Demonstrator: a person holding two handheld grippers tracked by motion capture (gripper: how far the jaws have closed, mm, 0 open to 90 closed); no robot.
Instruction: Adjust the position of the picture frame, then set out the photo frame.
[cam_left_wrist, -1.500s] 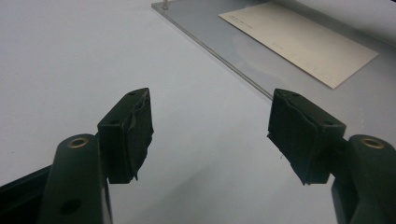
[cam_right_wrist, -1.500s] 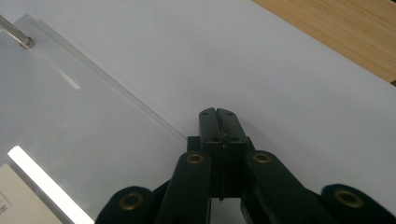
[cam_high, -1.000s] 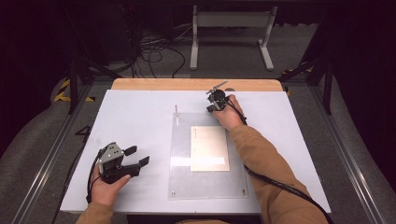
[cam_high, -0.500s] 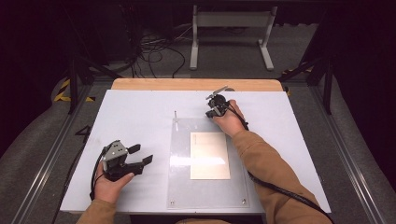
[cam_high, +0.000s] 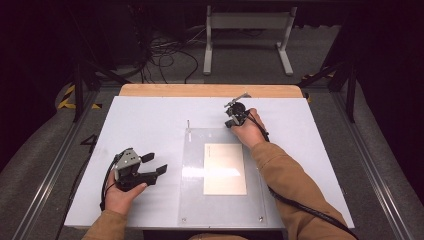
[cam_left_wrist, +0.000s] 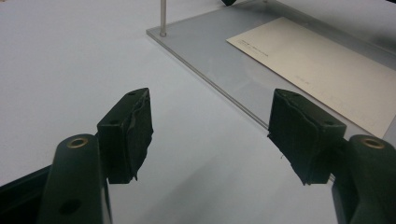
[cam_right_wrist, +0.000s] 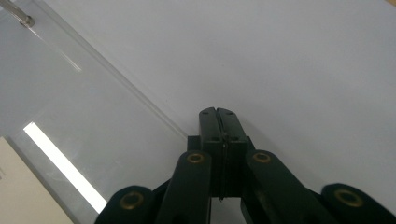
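The right tool (cam_high: 231, 121) is clenched on nothing at the clear acrylic plate's (cam_high: 192, 200) far right corner. The left tool (cam_high: 156, 164) rests released on the bench (cam_high: 150, 120), near the plate's left edge, jaws empty.

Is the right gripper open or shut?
Shut: the right gripper has its two black jaws pressed together, nothing between them, above the white table.

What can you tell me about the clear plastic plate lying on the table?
The clear plastic plate is a flat rectangular sheet, see-through and glossy, with a strip of light reflected on it. It lies flat on the white table, toward the person's edge. Small fasteners sit in its near corners, and a thin metal pin stands upright at its far left corner. A cream sheet of paper lies at its middle. The right gripper, jaws shut, sits at its far right corner; contact is unclear.
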